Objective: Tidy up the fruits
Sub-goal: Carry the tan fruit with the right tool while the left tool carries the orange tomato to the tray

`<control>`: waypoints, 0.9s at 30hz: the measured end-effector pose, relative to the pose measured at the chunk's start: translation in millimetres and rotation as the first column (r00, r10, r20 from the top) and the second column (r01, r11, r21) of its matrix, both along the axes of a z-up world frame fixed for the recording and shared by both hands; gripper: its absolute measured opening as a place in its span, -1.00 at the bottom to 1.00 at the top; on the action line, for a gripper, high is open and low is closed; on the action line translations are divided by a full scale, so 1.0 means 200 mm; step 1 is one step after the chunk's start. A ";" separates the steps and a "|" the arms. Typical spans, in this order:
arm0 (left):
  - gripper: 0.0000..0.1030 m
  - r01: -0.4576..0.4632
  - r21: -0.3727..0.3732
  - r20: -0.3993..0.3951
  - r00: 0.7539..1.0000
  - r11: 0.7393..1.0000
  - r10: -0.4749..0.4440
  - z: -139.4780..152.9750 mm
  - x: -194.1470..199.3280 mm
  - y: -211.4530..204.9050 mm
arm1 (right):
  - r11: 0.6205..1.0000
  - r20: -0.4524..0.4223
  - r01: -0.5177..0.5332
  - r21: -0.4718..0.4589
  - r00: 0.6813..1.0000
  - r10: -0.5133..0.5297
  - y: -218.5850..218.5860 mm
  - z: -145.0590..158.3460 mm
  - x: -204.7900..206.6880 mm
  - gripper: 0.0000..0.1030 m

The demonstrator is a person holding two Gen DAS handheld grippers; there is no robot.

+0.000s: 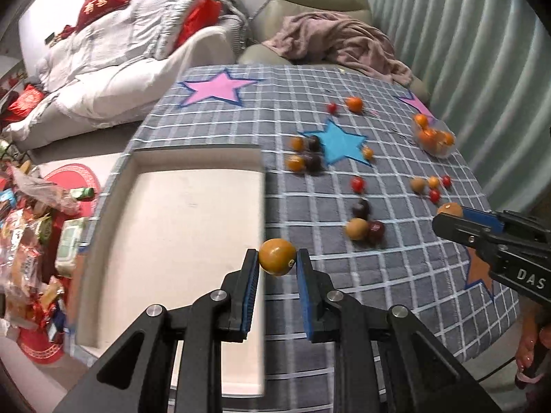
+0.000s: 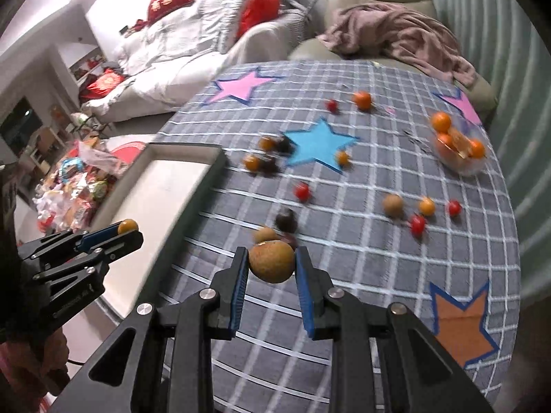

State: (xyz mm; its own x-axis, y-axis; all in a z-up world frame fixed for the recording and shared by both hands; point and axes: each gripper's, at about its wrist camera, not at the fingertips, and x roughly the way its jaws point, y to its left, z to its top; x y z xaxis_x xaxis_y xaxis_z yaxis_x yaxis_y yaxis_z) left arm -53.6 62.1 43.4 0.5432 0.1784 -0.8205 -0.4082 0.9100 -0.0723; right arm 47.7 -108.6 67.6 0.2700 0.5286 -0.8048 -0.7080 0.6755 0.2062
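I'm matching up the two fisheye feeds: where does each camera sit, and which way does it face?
Left wrist: rides the left claw, facing across the table, gripping an orange fruit at the white tray's edge; right claw at right.
Right wrist: rides the right claw, same heading, gripping a brown fruit; left claw at left.
Shared: tray, blue star.

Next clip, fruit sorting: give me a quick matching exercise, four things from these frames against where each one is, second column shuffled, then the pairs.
Things
1. orange fruit
2. brown fruit
3. white tray
4. clear bowl of oranges

Places
A. far right part of the cloth
B. between the left gripper's fingers
C. left side of the table
D. between the right gripper's fingers

Pairs: 1-B, 2-D, 3-C, 4-A
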 end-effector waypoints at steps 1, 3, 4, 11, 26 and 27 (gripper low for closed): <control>-0.55 -0.010 0.003 0.000 1.000 1.000 0.010 0.01 -0.01 0.03 | 1.000 -0.002 -0.015 0.004 1.000 0.015 0.04 0.01 -0.01 -0.42; -0.55 -0.040 0.017 0.000 0.999 0.999 0.040 0.02 -0.05 0.12 | 0.999 -0.001 -0.043 0.005 0.999 0.043 0.13 0.03 -0.05 -0.42; -0.55 -0.052 0.023 -0.001 0.999 0.998 0.052 0.02 -0.07 0.15 | 0.998 -0.001 -0.061 0.003 0.998 0.061 0.18 0.04 -0.06 -0.42; -0.55 -0.152 0.043 -0.024 0.988 0.987 0.153 -0.03 -0.14 0.45 | 0.988 -0.051 -0.151 0.001 0.987 0.151 0.54 0.00 -0.14 -0.42; -0.55 -0.183 0.045 -0.133 0.973 0.982 0.187 -0.42 -0.09 0.60 | 0.958 -0.101 -0.232 -0.168 0.971 0.217 1.01 -0.38 -0.20 -0.42; -0.55 -0.182 0.039 -0.131 0.974 0.982 0.186 -0.43 -0.09 0.61 | 0.957 -0.104 -0.233 -0.175 0.971 0.218 1.02 -0.40 -0.20 -0.42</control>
